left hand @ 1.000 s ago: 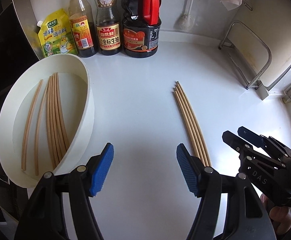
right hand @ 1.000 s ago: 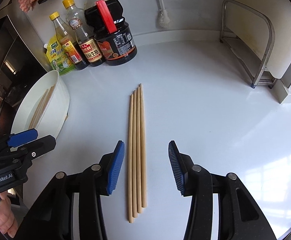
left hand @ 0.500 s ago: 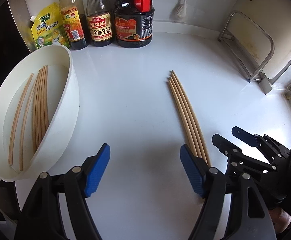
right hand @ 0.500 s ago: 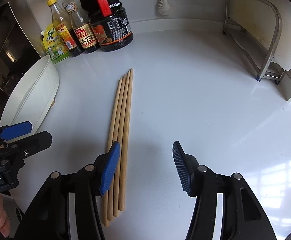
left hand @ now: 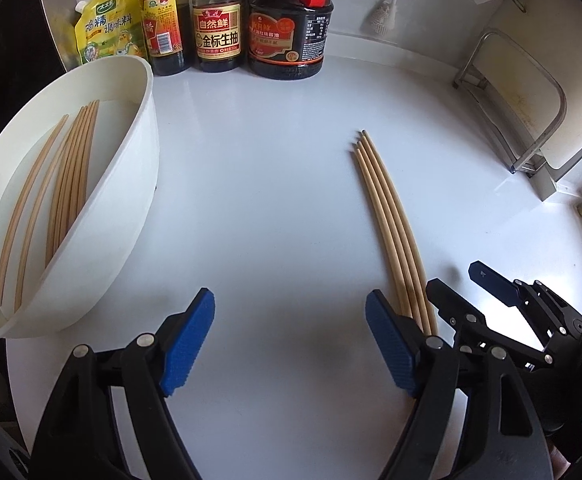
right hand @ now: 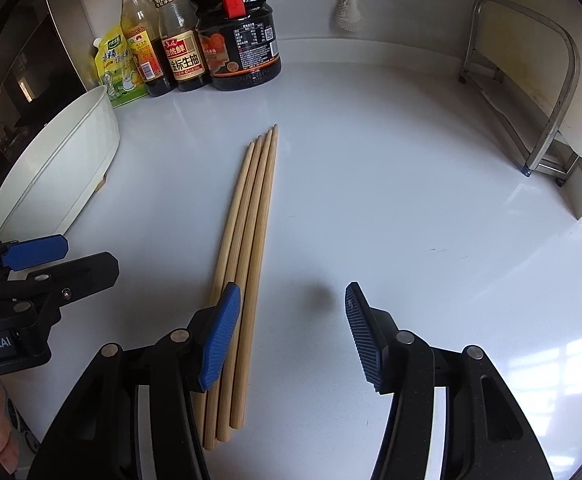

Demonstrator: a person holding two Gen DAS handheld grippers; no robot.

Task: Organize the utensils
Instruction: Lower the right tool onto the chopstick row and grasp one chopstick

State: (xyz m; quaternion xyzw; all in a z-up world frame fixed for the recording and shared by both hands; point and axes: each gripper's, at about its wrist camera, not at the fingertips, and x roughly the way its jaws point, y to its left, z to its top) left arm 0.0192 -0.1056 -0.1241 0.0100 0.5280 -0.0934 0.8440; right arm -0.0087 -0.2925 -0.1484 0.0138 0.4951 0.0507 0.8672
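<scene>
Chopsticks (right hand: 251, 220) being the job here: four loose ones lying side by side, touching, near the middle of the white counter (right hand: 411, 200), thin tips pointing toward the back edge and blunt ends toward the near edge.

Taking things from largest down:
- Seeing the counter running bare and glossy to the right.
- Noting the white bowl (left hand: 131, 216) sitting at the left edge, already holding more chopsticks (left hand: 71, 184), well apart from the loose four.
- Noting the sauce bottles (left hand: 217, 20) standing in a row along the back edge.
- Finding the left gripper (left hand: 289, 300) hanging over bare counter just left of the four, jaws having just been opening, now spread wide, with nothing between them.
- Finding the right gripper (right hand: 291, 292) gaping about halfway, clamping nothing. Its left pad is sitting over the blunt ends, with only the rightmost stick looking to lie inside the gap.

Judging the handling: probably light, stiff and smooth, so likely rolling or fanning apart on the slick surface. Looking best to be straddling all four near the thick ends, then pinching across the row with the pads low to the counter.
</scene>
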